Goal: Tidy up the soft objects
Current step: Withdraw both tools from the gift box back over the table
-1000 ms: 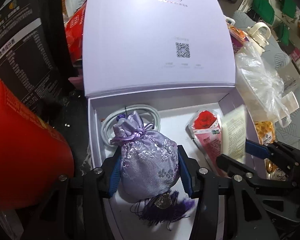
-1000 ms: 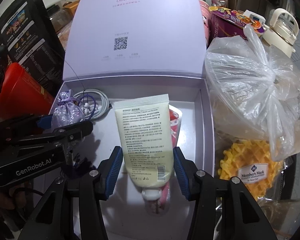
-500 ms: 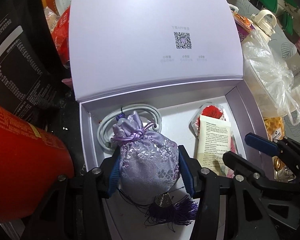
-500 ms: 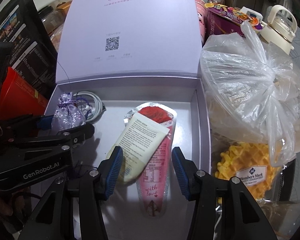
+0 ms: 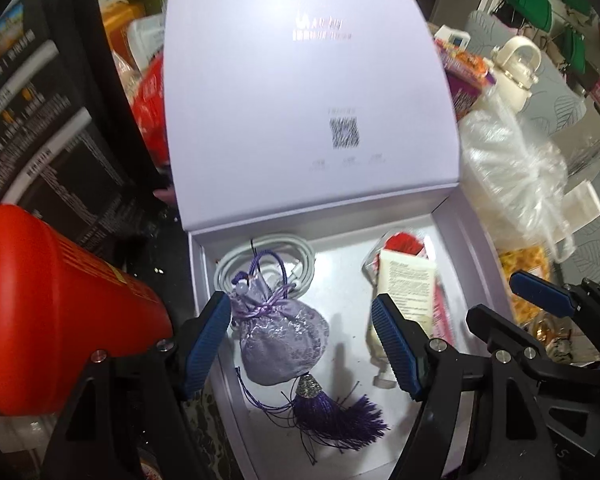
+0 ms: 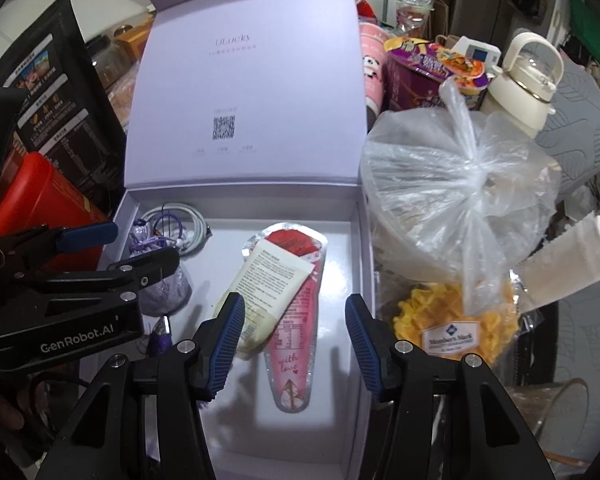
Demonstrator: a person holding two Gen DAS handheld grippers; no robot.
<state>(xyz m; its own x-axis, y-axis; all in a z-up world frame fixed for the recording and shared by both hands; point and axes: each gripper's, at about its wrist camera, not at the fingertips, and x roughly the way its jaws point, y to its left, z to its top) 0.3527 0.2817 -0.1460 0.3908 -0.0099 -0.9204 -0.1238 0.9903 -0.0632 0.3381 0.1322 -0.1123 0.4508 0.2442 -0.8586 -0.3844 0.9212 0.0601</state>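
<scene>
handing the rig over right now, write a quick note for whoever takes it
Left gripper: open, straddling the purple pouch, which lies loose in the box beside the white cable.
Right gripper: open, empty, over the cream tube, which rests partly on the pink packet.
Done: pouch, tube and packet are in the box.
Left: pull both grippers clear; the lid stands open. Other items outside the box may need sorting.

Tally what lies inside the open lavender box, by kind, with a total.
Purple brocade drawstring pouch with tassel: 1
Coiled white cable: 1
Cream squeeze tube: 1
Pink-and-red cone-shaped packet: 1
Total in the lavender box: 4
</scene>
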